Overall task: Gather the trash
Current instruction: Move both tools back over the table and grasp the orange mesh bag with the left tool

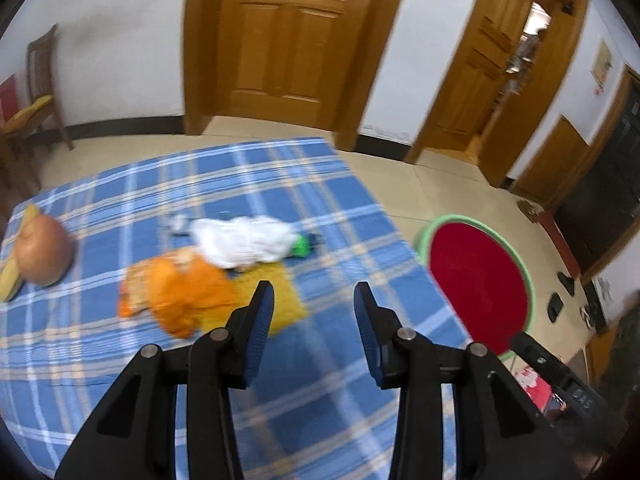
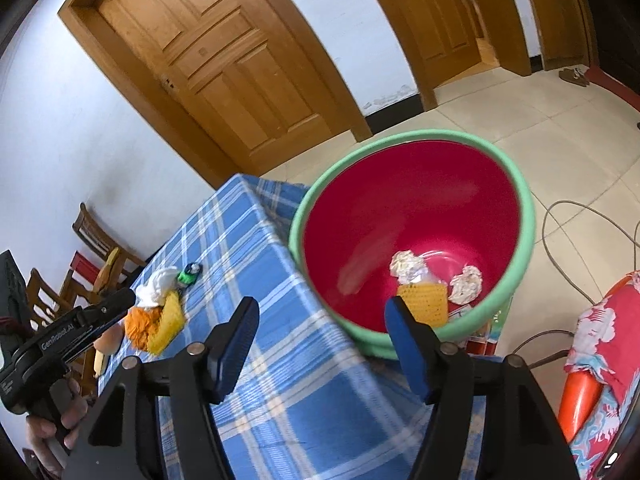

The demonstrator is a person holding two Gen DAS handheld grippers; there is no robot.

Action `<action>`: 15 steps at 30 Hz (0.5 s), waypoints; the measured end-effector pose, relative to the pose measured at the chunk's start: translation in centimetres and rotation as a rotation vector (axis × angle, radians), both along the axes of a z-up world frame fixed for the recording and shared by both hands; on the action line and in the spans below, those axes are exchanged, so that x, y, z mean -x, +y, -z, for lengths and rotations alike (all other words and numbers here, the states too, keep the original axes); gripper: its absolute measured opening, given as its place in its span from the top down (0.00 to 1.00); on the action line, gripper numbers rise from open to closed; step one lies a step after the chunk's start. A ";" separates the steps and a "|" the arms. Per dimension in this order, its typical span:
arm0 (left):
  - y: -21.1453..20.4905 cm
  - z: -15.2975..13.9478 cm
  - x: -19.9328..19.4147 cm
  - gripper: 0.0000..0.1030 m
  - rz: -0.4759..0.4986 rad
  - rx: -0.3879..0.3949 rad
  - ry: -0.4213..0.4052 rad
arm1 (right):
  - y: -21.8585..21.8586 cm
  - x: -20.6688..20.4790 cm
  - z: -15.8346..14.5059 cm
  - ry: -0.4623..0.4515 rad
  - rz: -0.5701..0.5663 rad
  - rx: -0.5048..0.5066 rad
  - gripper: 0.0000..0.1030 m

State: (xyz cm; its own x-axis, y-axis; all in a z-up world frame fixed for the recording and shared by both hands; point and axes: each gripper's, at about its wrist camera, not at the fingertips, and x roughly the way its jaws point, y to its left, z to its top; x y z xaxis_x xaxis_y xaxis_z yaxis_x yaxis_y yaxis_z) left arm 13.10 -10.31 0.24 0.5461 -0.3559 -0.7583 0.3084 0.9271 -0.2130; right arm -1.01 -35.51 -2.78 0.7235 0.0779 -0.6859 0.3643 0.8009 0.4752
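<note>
step: between pickups; both tongs, left tongs (image 1: 314,300) and right tongs (image 2: 320,320), released, empty
next: grab crumpled white tissue (image 1: 244,242); drop into red green-rimmed plastic basin (image 2: 516,184)

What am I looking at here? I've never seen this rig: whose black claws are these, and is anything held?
A person holds a two-finger gripper in each hand; each carries a fisheye camera looking along its fingers. The left gripper hangs open and empty over a blue plaid tablecloth with a crumpled white tissue, orange peel, a yellow cloth and an onion. The right gripper, also open and empty, faces a red basin holding paper wads.
</note>
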 end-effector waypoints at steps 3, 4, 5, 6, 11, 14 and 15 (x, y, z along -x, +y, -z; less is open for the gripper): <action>2.2 0.5 -0.6 0.59 -0.051 0.004 0.010 | 0.9 -0.5 -0.2 0.001 -0.015 0.004 0.28; 2.9 0.8 -0.9 0.59 -0.067 0.003 0.010 | 1.1 -0.6 -0.2 0.002 -0.018 0.006 0.28; 3.5 1.0 -1.0 0.59 -0.079 0.001 0.011 | 1.4 -0.7 -0.2 0.004 -0.021 0.009 0.27; 4.1 1.4 -1.2 0.59 -0.096 -0.002 0.014 | 1.6 -0.8 -0.1 0.008 -0.023 0.011 0.27; 6.2 3.3 -2.4 0.59 -0.154 -0.005 0.053 | 2.1 -1.1 0.0 0.024 -0.025 0.022 0.25; 6.6 4.1 -2.8 0.59 -0.161 -0.003 0.071 | 2.3 -1.3 0.0 0.031 -0.025 0.027 0.25; 6.6 4.3 -2.9 0.59 -0.163 -0.002 0.071 | 2.4 -1.4 0.0 0.034 -0.028 0.027 0.24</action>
